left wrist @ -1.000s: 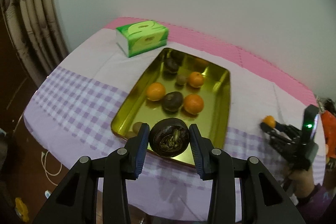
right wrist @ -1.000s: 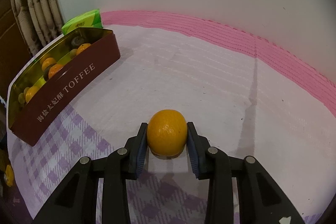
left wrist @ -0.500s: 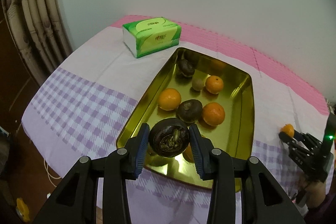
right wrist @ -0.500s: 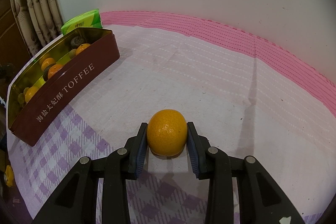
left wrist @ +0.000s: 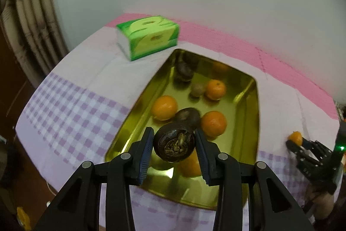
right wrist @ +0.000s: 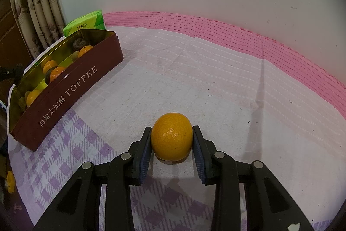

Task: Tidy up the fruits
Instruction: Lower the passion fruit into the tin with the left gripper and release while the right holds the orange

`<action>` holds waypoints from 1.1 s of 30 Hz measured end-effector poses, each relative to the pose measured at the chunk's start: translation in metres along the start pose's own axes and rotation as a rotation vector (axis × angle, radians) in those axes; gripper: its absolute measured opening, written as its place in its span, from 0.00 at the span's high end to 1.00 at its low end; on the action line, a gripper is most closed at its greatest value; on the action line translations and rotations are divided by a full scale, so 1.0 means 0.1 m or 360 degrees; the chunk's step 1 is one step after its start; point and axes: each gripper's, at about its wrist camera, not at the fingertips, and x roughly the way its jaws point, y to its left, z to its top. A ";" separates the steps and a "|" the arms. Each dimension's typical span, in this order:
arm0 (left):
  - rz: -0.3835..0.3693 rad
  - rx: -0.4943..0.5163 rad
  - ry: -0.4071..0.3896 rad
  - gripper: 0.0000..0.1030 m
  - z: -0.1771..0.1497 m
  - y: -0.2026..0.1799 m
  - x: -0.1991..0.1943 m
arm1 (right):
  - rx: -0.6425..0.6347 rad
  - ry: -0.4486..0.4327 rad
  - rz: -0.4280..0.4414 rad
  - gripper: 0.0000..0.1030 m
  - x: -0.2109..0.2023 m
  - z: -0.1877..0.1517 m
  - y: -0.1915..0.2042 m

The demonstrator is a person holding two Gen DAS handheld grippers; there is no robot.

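My left gripper (left wrist: 174,145) is shut on a dark brown round fruit (left wrist: 174,142), held above the near end of the gold tin tray (left wrist: 250,109). Inside the tray lie several oranges (left wrist: 164,107), dark fruits (left wrist: 187,116) and a small brownish one (left wrist: 197,89). My right gripper (right wrist: 172,143) is shut on an orange (right wrist: 172,136) that rests on the tablecloth, well to the right of the tin (right wrist: 64,92), whose maroon side reads TOFFEE. The left wrist view also catches the right gripper (left wrist: 299,143) with its orange (left wrist: 295,138) at the far right.
A green tissue pack (left wrist: 148,37) sits behind the tray near the wall. The cloth is white with a purple check near the table's front edge (left wrist: 71,114) and a pink band (right wrist: 237,36) along the wall. Curtains (right wrist: 39,3) hang at the left. A hand (left wrist: 324,208) shows under the right gripper.
My left gripper has carried the dark fruit forward over the tray's near end and a little lower. The right gripper and its orange have stayed where they were.
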 end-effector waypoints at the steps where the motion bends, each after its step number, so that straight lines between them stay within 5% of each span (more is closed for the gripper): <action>1: -0.0014 0.0024 0.0004 0.62 0.02 -0.06 0.01 | 0.0000 0.0000 0.0000 0.68 0.00 0.00 0.00; 11: -0.0158 0.0138 0.0166 0.61 0.00 -0.49 0.29 | 0.0005 -0.0001 0.0005 0.68 0.00 0.00 -0.01; 33: -0.0191 0.0178 0.0253 0.61 -0.15 -0.60 0.48 | 0.0007 0.0000 0.0009 0.68 0.00 -0.01 0.00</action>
